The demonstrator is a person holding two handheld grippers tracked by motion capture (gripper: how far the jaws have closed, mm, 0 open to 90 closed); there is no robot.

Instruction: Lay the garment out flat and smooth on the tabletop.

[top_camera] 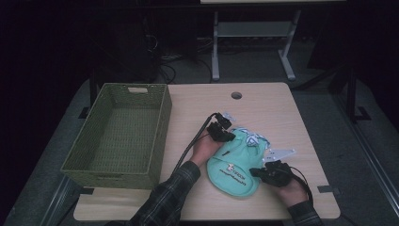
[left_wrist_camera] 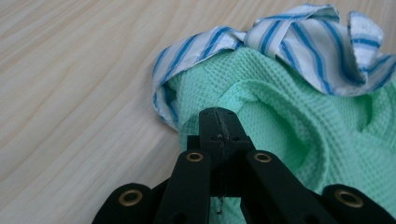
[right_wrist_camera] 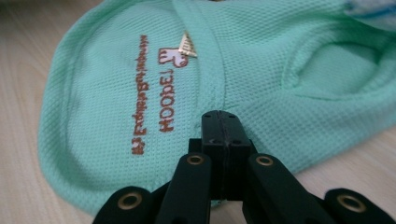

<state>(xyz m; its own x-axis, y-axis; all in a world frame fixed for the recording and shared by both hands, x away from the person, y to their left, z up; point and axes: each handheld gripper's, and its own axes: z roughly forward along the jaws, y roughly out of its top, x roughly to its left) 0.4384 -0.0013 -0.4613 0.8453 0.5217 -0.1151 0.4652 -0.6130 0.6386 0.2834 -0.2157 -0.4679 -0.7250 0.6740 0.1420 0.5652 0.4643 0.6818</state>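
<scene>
Fingers on both grippers closed tight, nothing visibly pinched. Left gripper point(top_camera: 225, 132) w/ tips on far-left edge of mint-green waffle-knit garment point(top_camera: 235, 165), by its blue-striped white lining point(left_wrist_camera: 299, 32); right gripper point(top_camera: 260, 172) on near-right edge. Garment lies mid-table, right of woven green basket point(top_camera: 160, 136) — prob. pressing it flat to fold.

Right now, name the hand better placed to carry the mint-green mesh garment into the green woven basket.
Left, probably. The left gripper sits shut on the garment's edge nearer the basket; the right gripper is on the far side.
</scene>
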